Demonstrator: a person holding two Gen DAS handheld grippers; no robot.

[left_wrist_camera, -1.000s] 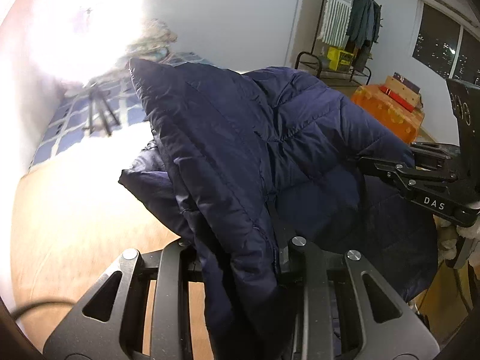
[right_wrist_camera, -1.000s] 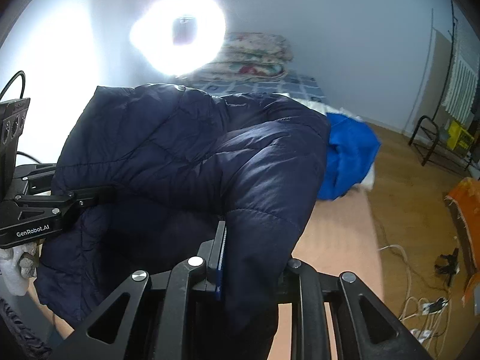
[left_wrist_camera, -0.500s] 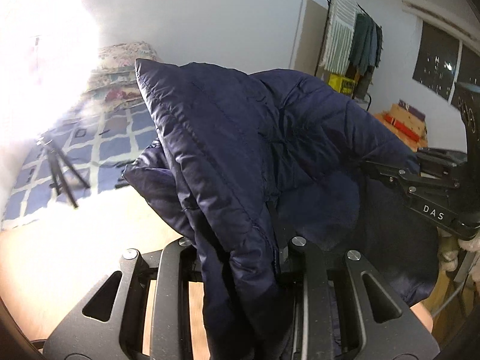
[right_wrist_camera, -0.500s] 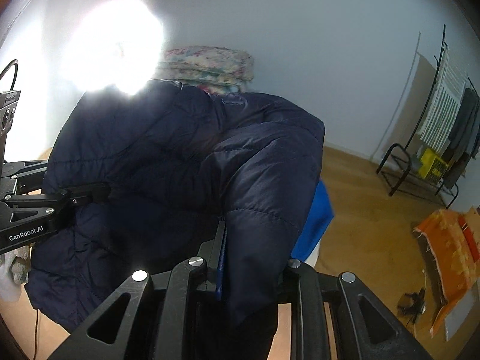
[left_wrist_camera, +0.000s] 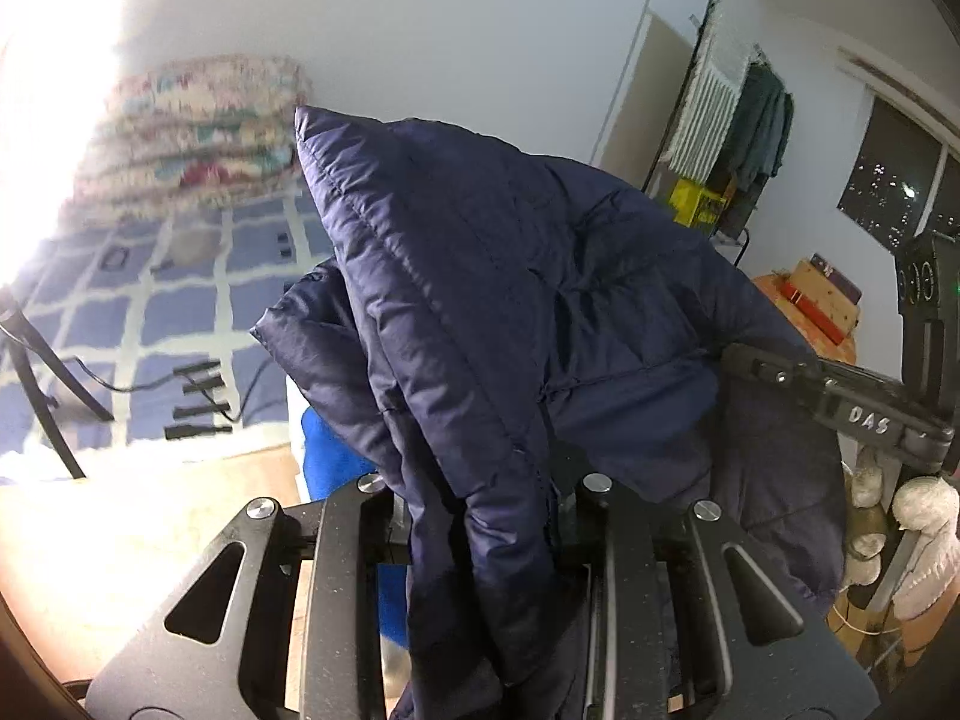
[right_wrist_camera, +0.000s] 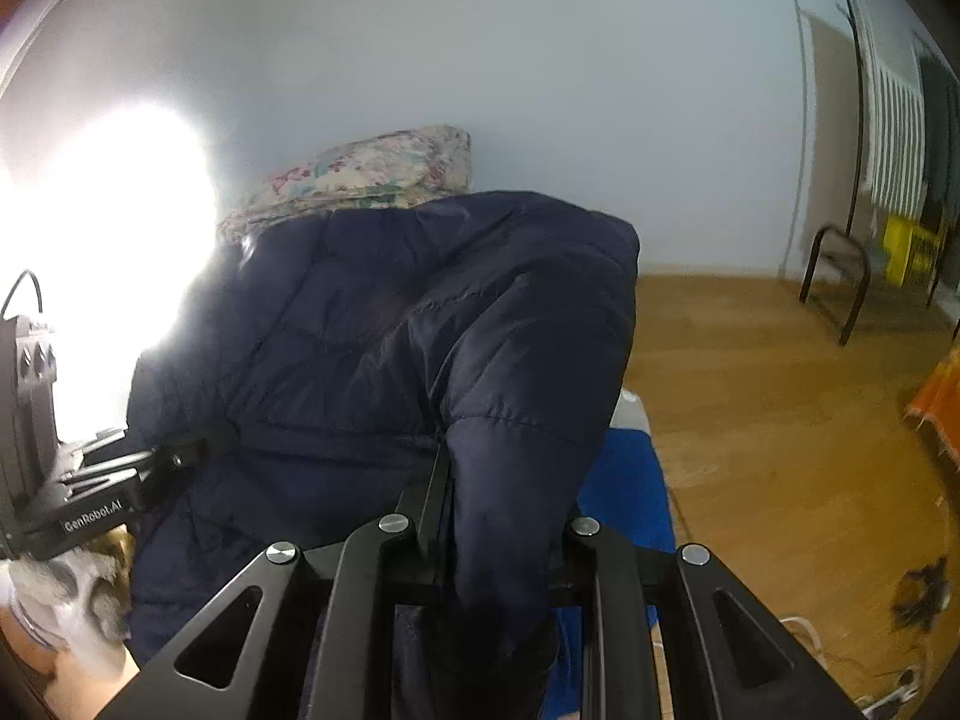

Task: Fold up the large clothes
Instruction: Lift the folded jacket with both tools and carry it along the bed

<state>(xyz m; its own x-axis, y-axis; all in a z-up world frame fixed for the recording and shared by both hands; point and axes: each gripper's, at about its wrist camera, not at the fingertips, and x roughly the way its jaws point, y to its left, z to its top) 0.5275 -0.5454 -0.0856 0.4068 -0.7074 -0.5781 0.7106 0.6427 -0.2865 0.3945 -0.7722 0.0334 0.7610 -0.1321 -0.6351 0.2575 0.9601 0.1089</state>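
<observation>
- A dark navy quilted puffer jacket (left_wrist_camera: 540, 312) hangs in the air between two hand-held grippers, filling the middle of both wrist views.
- The left gripper (left_wrist_camera: 480, 516) is closed on a thick fold of the jacket; the padded fabric rises from between its two black fingers and also spills down over the gripper body.
- In the left wrist view the right gripper (left_wrist_camera: 756, 366) reaches in from the right, its tip buried in the jacket's far edge, with the letters "DAS" visible on its side.
- The right gripper (right_wrist_camera: 498, 504) is likewise clamped on a fold of the jacket (right_wrist_camera: 420, 348), which bulges up and drapes to the left of it.
- In the right wrist view the left gripper (right_wrist_camera: 180, 456) enters from the left, its tip pinching the jacket, with "GenRobot.AI" printed on it.
- A bright blue garment (right_wrist_camera: 630, 498) lies below and behind the jacket, partly hidden by it.
- Behind the jacket is a bed with a blue and white checked cover (left_wrist_camera: 180, 312), and a stack of floral quilts (left_wrist_camera: 198, 132) is folded against the pale wall.
- A very bright lamp glare (right_wrist_camera: 108, 240) washes out the left side of both views.
- A wooden floor (right_wrist_camera: 780, 390) stretches to the right, with a black metal rack (right_wrist_camera: 840, 282) near the wall.
- A clothes rail with hanging garments (left_wrist_camera: 756, 126) stands in the corner, beside a dark window (left_wrist_camera: 894, 180).
</observation>
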